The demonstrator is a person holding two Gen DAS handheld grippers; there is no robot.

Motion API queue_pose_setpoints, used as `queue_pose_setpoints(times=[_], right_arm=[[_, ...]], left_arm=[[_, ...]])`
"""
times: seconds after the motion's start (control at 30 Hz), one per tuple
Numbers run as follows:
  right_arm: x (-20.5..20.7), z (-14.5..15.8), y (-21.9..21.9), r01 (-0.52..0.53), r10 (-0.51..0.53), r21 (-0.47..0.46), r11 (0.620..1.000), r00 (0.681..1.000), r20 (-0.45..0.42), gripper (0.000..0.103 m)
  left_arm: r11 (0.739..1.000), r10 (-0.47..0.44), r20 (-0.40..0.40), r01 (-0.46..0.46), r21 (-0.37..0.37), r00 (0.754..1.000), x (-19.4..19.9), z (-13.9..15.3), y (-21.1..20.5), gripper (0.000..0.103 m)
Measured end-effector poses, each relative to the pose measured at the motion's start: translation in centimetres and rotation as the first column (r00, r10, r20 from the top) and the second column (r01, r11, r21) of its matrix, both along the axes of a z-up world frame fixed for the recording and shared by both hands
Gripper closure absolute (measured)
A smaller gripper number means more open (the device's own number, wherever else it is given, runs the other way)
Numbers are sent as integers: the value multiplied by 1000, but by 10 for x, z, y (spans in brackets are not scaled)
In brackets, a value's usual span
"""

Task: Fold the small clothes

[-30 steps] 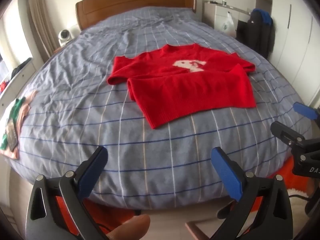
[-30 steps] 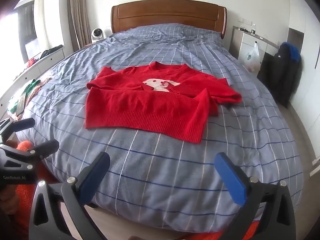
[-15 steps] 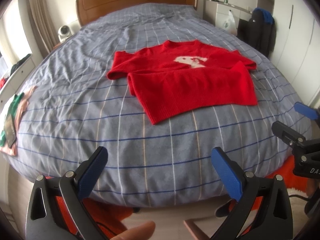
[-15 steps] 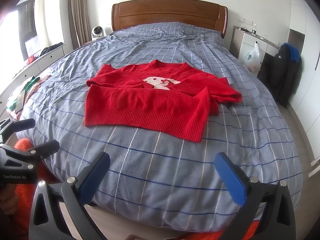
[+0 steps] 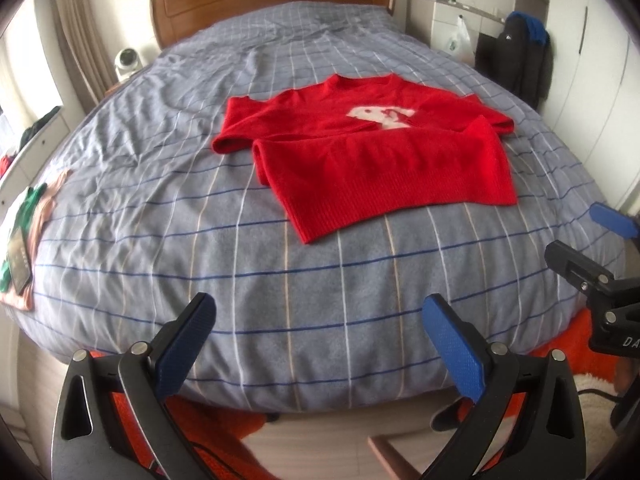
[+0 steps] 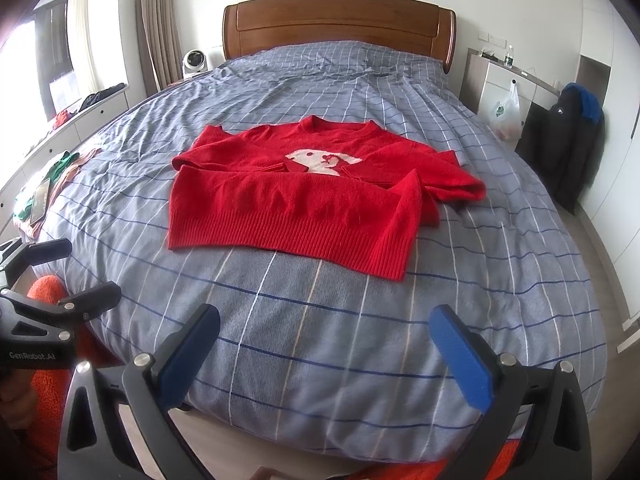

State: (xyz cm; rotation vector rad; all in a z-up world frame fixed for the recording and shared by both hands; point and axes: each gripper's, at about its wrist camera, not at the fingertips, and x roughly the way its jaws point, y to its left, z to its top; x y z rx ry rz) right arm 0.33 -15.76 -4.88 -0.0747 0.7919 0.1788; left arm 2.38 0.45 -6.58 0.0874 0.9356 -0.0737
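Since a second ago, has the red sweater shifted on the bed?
No. The red sweater lies on the same blanket stripes below the headboard, folded as before. Only the cameras drifted slightly.

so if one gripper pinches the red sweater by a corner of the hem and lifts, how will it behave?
Probably floppy: the sweater is soft knit, already doubled over on itself, so the rest would sag and the fold likely fall open. The thick ribbed hem should pinch easily. Pushed, it may bunch on the wrinkled bedcover rather than slide.
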Motion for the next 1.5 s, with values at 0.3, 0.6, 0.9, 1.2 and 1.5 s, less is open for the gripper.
queue_pose_setpoints(times=[0.3,0.6,0.9,1.2,1.5], right_arm=[[-1,-4,2,0,0,9,1000,1000,-3,0],[0,-5,3,-1,1,-20,1000,1000,-13,0],[2,-4,0,-10,10,-82,997,1000,7,0],[73,-18,-90,65,-65,-3,998,998,-9,0],[143,-80,-81,-24,76,346,938,988,-138,90]], left_arm=[[1000,-5,-2,5,1,1000,-1,-1,-1,0],[1000,-4,-3,4,2,1000,0,-1,-2,0],[1000,-14,-11,14,-22,1000,13,-6,15,0],[950,101,-149,-139,-280,984,100,-49,100,1],[958,-26,-197,-32,-284,980,136,-76,37,101]])
